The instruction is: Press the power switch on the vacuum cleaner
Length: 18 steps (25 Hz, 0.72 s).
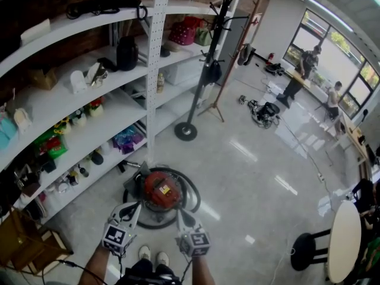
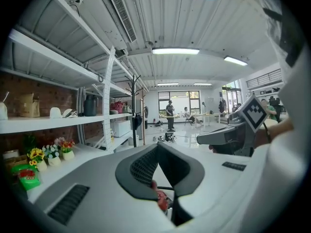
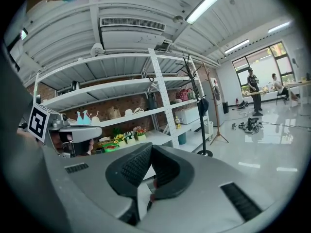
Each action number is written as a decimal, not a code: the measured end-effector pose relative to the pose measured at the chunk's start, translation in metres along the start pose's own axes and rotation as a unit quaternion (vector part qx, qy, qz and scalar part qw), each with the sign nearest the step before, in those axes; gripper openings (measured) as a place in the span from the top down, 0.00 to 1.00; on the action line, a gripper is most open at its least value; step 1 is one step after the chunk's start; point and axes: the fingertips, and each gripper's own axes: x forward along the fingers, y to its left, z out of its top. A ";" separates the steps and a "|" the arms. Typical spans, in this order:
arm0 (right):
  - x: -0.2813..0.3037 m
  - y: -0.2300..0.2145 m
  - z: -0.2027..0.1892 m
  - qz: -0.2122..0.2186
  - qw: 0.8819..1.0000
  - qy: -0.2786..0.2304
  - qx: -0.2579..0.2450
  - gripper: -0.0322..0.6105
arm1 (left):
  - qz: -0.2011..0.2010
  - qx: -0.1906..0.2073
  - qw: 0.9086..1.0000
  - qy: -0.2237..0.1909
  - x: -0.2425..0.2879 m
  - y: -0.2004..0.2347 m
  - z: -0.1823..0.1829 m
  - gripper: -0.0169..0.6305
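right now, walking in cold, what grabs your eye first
A red vacuum cleaner sits on the floor beside the white shelves, its black hose looped round it. The left gripper and right gripper point at it from the near side, jaws shut and empty. Behind stands a black coat stand.

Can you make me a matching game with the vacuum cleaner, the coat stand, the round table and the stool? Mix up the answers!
Things:
1. vacuum cleaner
2. coat stand
3. round table
4. stool

Colour and place in the head view:
A. black and tall, next to the shelves
B. pale top, at the right edge
C. black and short, beside the round table
D. red, bottom middle

Pairs: 1-D, 2-A, 3-B, 4-C
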 end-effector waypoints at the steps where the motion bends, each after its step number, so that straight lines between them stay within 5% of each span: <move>1: -0.001 0.002 0.003 0.001 1.000 -0.004 0.002 0.93 | 0.001 0.001 1.000 -0.002 -0.001 0.000 0.003 0.96; 18: -0.025 0.024 0.039 0.020 0.999 -0.025 -0.022 0.93 | 0.013 0.012 0.999 -0.033 -0.021 -0.007 0.044 0.96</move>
